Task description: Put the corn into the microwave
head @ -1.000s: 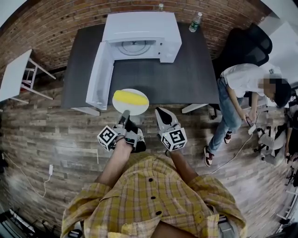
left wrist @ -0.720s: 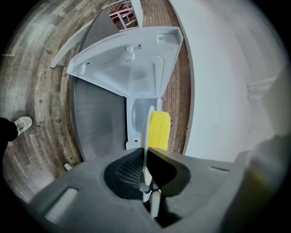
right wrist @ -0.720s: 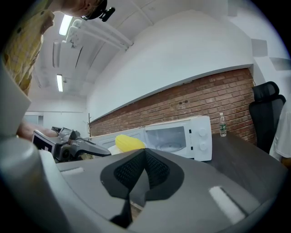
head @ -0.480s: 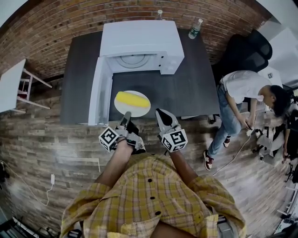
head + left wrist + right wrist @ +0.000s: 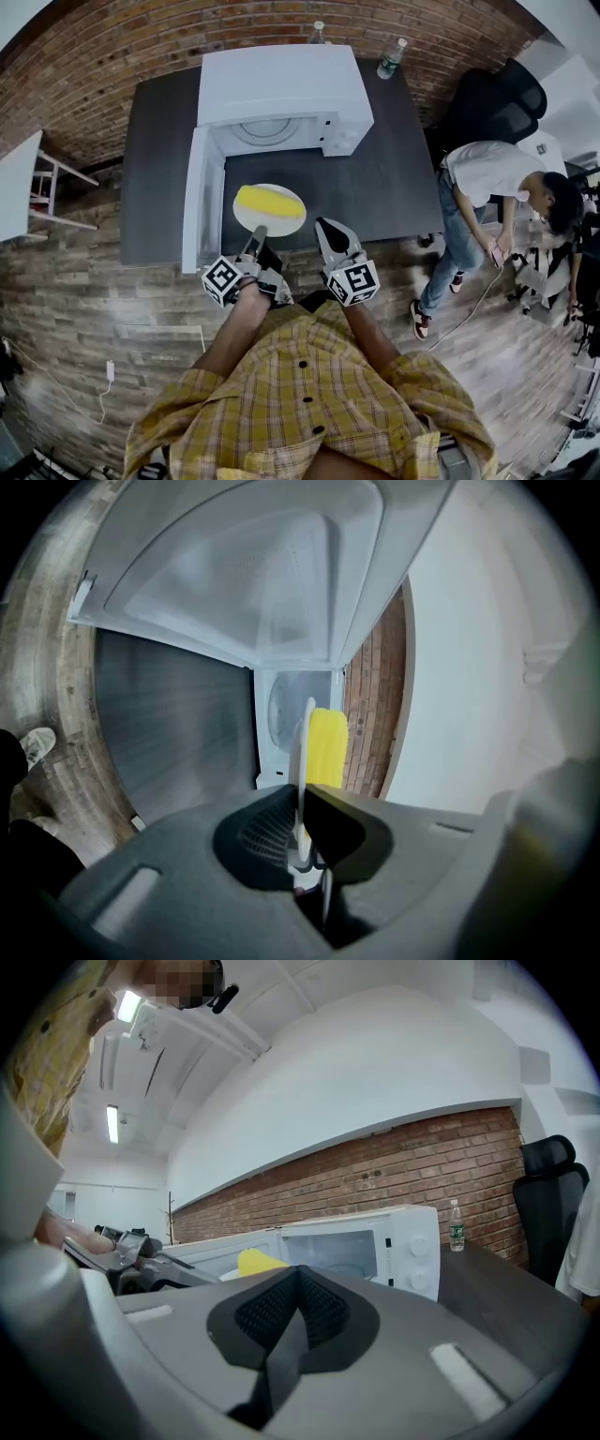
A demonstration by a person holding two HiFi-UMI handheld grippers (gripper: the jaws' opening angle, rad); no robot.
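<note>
Compared with a second ago, the white round plate has advanced over the dark bench towards the white microwave oven. It now sits just before the microwave's open cavity, beside the door swung out at the microwave's left. The plate carries the yellow corn cob, lying flat; the cavity holds its glass turntable. Left tongs narrow, clamped on the plate's near rim. Right tongs closed on nothing, beside the left, farther from the microwave than the plate
</note>
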